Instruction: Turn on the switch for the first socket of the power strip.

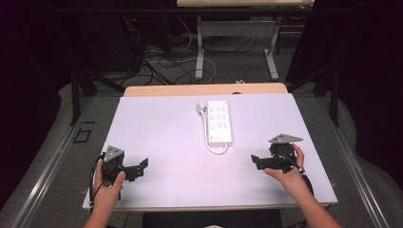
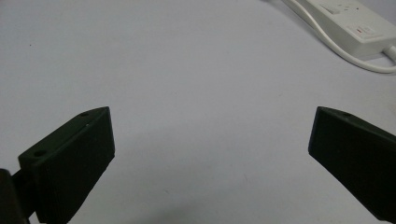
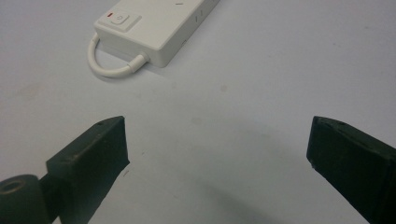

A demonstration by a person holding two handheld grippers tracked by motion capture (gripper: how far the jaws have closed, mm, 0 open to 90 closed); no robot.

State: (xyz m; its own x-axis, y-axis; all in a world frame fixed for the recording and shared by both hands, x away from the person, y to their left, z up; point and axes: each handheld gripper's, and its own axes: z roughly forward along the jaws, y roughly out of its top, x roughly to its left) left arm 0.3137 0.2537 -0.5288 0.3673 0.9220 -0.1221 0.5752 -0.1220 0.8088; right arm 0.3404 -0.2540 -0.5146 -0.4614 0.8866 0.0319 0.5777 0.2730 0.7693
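A white power strip lies lengthwise in the middle of the white table top, with its white plug at the far left end and its cord looping round the near end. My left gripper rests at the near left, open, with nothing between its jaws. My right gripper rests at the near right, open too and holding nothing. In the left gripper view the strip's near end is at the top right. The right gripper view has the strip's switch end at the top left.
The table's far wooden edge lies behind the strip. Beyond it stand a desk frame and loose cables on the floor. Dark curtains close both sides.
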